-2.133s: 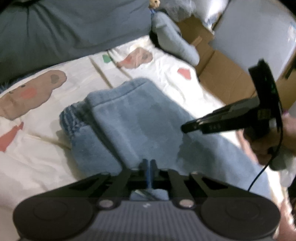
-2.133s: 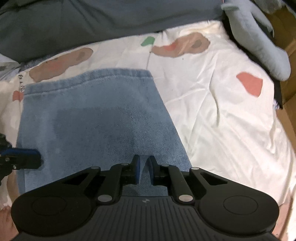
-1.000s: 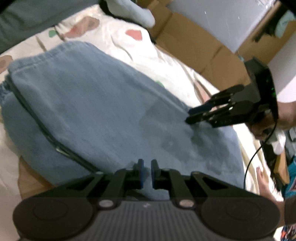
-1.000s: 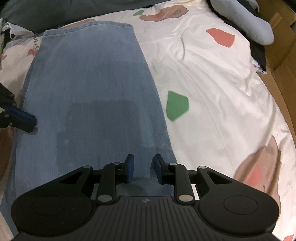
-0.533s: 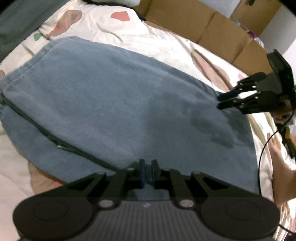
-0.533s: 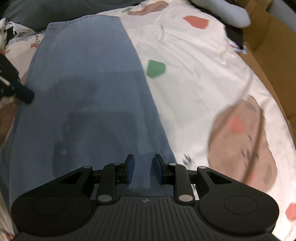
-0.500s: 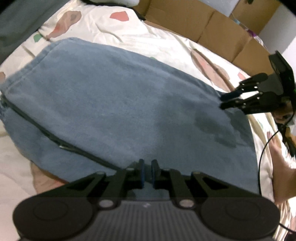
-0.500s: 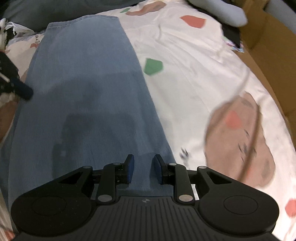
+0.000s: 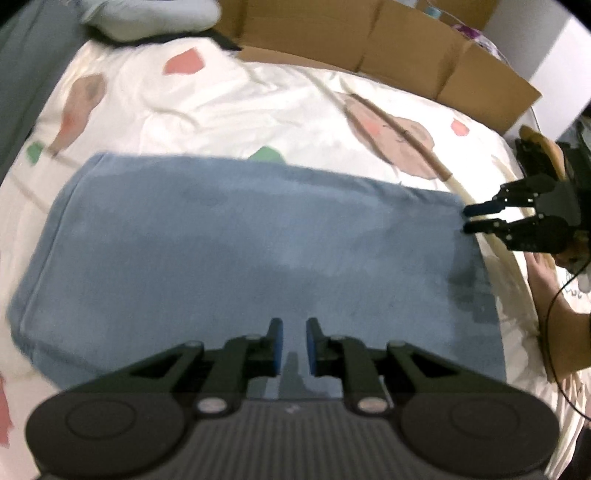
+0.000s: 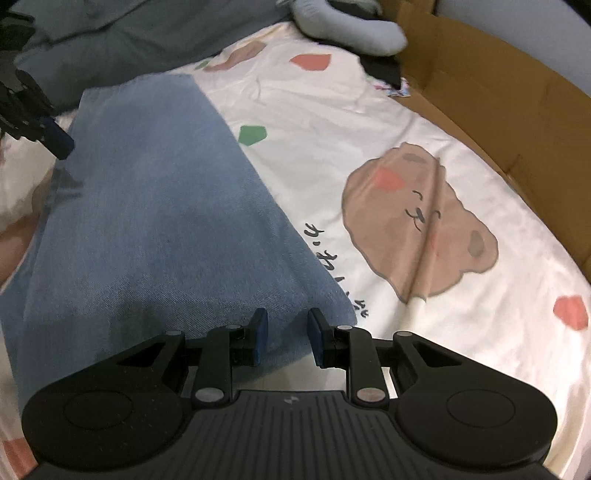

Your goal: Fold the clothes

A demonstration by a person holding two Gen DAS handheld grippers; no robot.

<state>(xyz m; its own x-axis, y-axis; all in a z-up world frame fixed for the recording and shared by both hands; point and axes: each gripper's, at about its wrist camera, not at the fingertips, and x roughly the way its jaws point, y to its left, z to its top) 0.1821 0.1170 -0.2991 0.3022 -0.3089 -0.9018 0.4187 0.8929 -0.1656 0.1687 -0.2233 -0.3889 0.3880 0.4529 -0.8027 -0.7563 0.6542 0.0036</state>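
Folded blue jeans (image 9: 258, 258) lie flat across a white printed bedsheet (image 9: 240, 103). My left gripper (image 9: 293, 350) hovers over their near long edge. Its jaws are opening, and a narrow gap shows denim below that the pads do not press. My right gripper (image 9: 467, 220) is at the jeans' far right corner, its fingers apart. In the right wrist view the jeans (image 10: 147, 221) run away to the upper left. The right gripper (image 10: 284, 338) stands open over their near corner, gripping nothing. The left gripper (image 10: 55, 142) shows at the jeans' left edge.
Cardboard boxes (image 10: 498, 110) line the bed's right side. A grey plush shape (image 10: 351, 29) and a grey blanket (image 10: 92, 48) lie at the head of the bed. A bear print (image 10: 417, 218) marks the sheet beside the jeans. A person's bare leg (image 9: 543, 273) is by the right gripper.
Both grippers have travelled along the jeans, and the right one now sits at the corner. The left gripper's jaws have parted slightly and it has lifted and rolled.
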